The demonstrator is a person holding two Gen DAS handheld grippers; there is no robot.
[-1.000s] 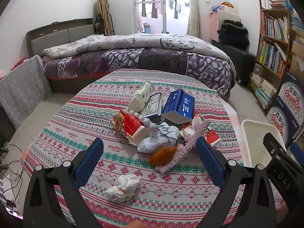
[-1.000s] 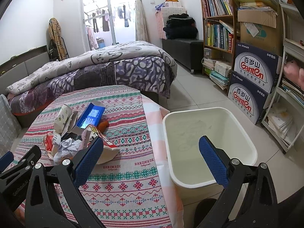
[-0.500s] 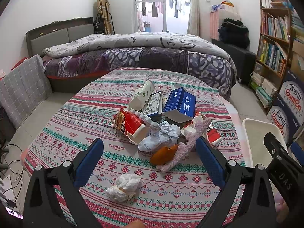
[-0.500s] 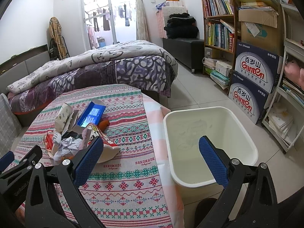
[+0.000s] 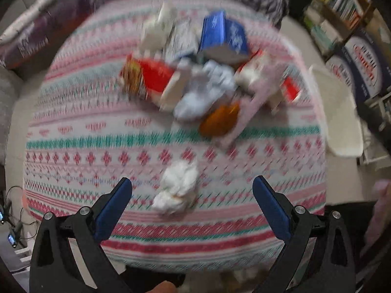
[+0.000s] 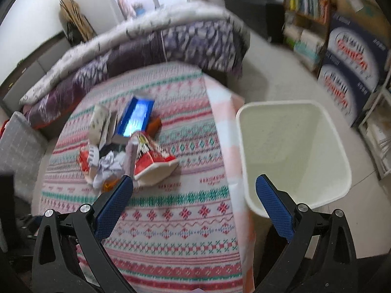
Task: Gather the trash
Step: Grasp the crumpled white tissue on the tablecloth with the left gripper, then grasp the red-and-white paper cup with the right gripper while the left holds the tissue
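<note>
Left gripper [image 5: 192,188] is spread wide, nothing between the blue pads [image 5: 114,210], hovering over the near part of the table [image 5: 73,146]. White tissue wad [image 5: 177,190] sits on the cloth right between the pad tips, not touched by either. Left view is motion-blurred, so detail on the pile is soft.

Past the tissue, mid-table: the trash pile [image 5: 202,73]. Nearest piece is an orange wrapper [image 5: 218,119], beside it a crumpled pale-blue paper [image 5: 205,92], a pink strip [image 5: 254,97] to its right. Red snack bag [image 5: 149,78] on the pile's left, blue box [image 5: 222,36] at the back, what looks like a white carton [image 5: 158,29] left of it, probably tipped over.

Right gripper [image 6: 194,188] is also wide open and empty, held above the table's right edge. Its left pad overlaps the pile in view; the right pad sits in front of the bin [image 6: 293,151].

Bin is white, on the floor, just beside the table's right side, looks empty inside.

Further back: bed [image 6: 146,44] behind the table, bookshelf [image 6: 305,5] and stacked cartons [image 6: 352,63] along the right wall.
</note>
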